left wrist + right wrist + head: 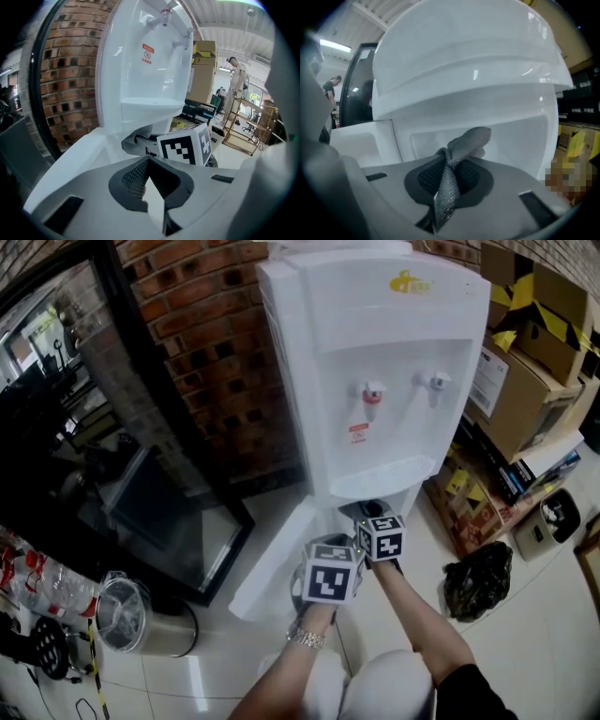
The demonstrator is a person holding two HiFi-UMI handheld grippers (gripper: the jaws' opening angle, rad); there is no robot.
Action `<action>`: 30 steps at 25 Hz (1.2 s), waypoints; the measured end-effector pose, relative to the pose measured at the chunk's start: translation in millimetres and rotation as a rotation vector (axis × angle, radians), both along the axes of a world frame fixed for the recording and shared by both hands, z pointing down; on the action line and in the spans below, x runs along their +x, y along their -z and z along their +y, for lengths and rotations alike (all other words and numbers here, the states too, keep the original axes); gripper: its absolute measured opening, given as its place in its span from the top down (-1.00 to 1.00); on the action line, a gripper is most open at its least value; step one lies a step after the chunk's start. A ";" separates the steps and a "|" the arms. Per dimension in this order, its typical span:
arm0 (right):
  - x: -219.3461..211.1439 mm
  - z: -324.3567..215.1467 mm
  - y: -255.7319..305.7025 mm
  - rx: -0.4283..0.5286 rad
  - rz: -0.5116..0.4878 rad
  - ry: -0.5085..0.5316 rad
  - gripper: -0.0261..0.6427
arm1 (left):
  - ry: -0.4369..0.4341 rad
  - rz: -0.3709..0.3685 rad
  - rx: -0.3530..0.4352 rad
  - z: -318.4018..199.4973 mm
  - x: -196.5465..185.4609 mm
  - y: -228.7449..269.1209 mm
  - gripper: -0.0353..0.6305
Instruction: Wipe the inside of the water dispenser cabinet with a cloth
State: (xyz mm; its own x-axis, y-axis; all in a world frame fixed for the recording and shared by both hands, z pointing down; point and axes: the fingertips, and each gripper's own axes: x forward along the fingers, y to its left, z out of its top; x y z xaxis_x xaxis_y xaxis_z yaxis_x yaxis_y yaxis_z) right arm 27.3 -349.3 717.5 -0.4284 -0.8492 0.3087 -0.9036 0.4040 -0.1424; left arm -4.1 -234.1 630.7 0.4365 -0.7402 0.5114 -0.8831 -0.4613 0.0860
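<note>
The white water dispenser stands against a brick wall, with its lower cabinet door swung open to the left. My right gripper reaches under the drip tray into the cabinet opening. In the right gripper view it is shut on a grey mesh cloth, which sticks up in front of the cabinet's white inner wall. My left gripper hangs just behind and left of it, beside the door. Its jaws are together with only a thin white sliver between them. The right gripper's marker cube lies ahead.
Cardboard boxes are stacked to the dispenser's right, with a black bag on the floor below them. A dark glass-fronted unit and a steel pot stand at the left. A person stands far off.
</note>
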 end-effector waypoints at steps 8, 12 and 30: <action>-23.5 17.4 -87.1 -0.183 0.107 0.079 0.83 | 0.017 -0.020 0.012 -1.3 -13.5 2.3 0.88; 0.0 11.2 -79.3 -0.186 0.060 0.011 0.83 | 0.025 -0.024 0.024 -4.0 -18.7 6.2 0.88; -2.0 23.1 -121.6 -0.240 0.136 0.081 0.83 | 0.040 -0.024 0.018 -7.5 -22.6 4.3 0.88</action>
